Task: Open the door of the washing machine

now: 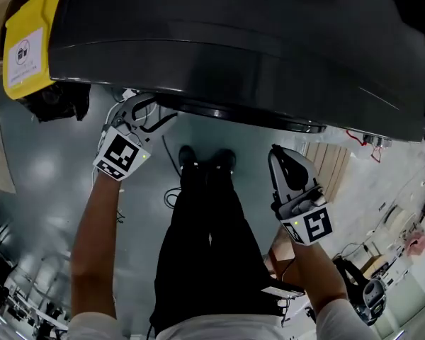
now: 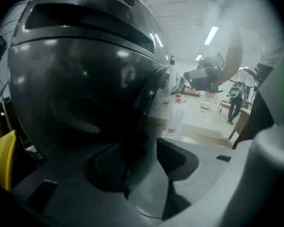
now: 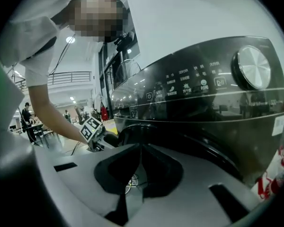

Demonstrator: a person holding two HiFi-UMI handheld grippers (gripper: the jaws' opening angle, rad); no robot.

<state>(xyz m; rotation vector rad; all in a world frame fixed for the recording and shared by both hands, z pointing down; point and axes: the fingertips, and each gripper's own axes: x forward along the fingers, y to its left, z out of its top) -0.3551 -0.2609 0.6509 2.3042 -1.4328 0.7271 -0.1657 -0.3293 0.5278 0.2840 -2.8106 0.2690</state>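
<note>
Fingers of the left gripper (image 1: pixel 150 113) stand apart at the left rim of the round door (image 1: pixel 255 119), which bulges from the front of the dark washing machine (image 1: pixel 234 48) on the far side. In that gripper's view the rim's edge lines up with the gap, but contact is unclear. The right gripper (image 1: pixel 278 154) hangs nearer, to the right, clear of the machine, its fingers together on nothing. The person's shoes (image 1: pixel 205 158) stand between the grippers. At far left lies a yellow sheet (image 1: pixel 28 44).

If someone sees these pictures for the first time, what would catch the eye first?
The big dark washing machine fills the top of the head view, with a yellow tag at its left end. Just under its front edge, the left gripper hangs with jaws apart.
</note>
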